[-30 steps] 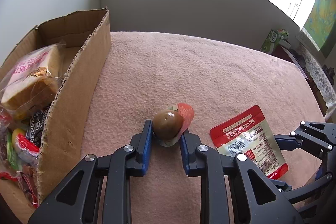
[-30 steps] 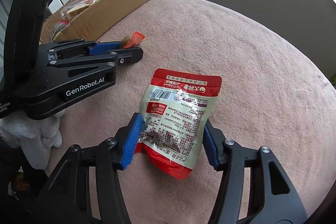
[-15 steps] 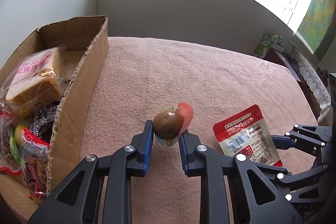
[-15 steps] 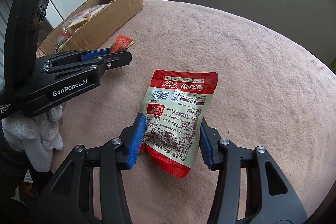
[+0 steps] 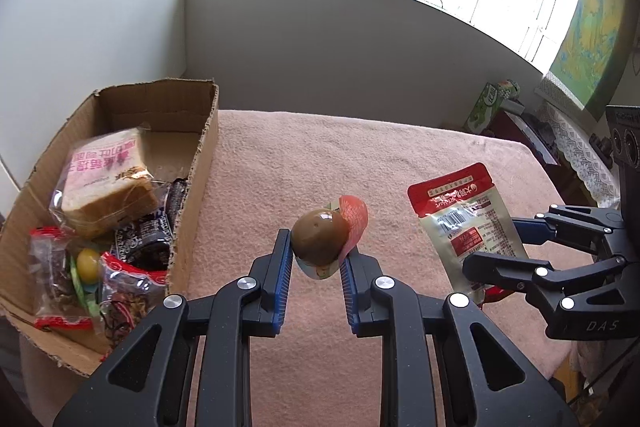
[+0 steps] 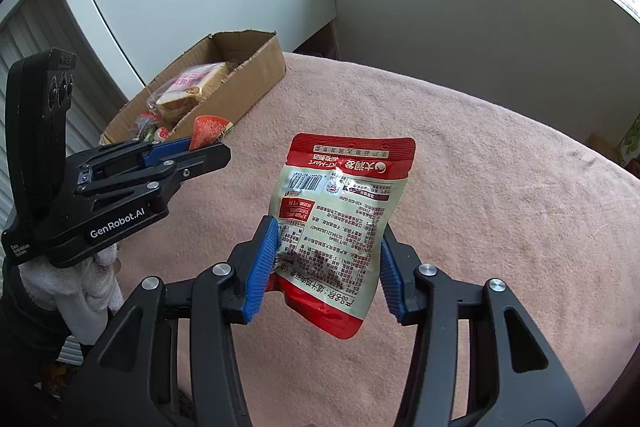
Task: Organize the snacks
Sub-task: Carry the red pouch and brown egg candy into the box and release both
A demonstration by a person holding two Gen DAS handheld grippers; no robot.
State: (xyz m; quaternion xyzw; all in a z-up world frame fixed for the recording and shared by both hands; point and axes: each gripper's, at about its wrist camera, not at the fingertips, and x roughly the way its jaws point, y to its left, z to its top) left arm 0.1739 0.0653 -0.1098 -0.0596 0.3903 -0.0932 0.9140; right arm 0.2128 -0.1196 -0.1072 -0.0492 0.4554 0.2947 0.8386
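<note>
— While both snacks hang clear of the blanket (image 6: 500,155), which one goes in first, do you reckon?

— Hard to call. Left gripper (image 5: 316,259) has its blue pads pinched nearly together on the egg (image 5: 320,241), a brown one in clear wrap with a red flap, and it sits right at the fingertips. Right gripper (image 6: 326,259) stands a good deal wider, pads pressed on both edges of the pouch (image 6: 340,211), gripping its lower half so the red top sticks up and away.

— And the box (image 5: 200,163)?

— Off to the left, on the edge of the blanket, open on top. Near end is crowded: bread (image 5: 106,183) in a bag, dark packets, a red-ended wrapper. Far end looks bare cardboard.

— So the picking up is done?

— I'd say so. Both are gripped and lifted; the carry to the box is what's in hand. The left one is nearer, just beside the box wall, so I'd guess the egg goes first.

— What does that need?

— Getting over the wall before lowering, then easing the pads apart above a free spot. The egg is round and slick in that wrap, held only at the tips, so a tilt could let it slip. The pouch is floppy and held by its edges; it has to cross more blanket and wait until the other gripper is out of the way, or the two will crowd each other over the opening.
</note>
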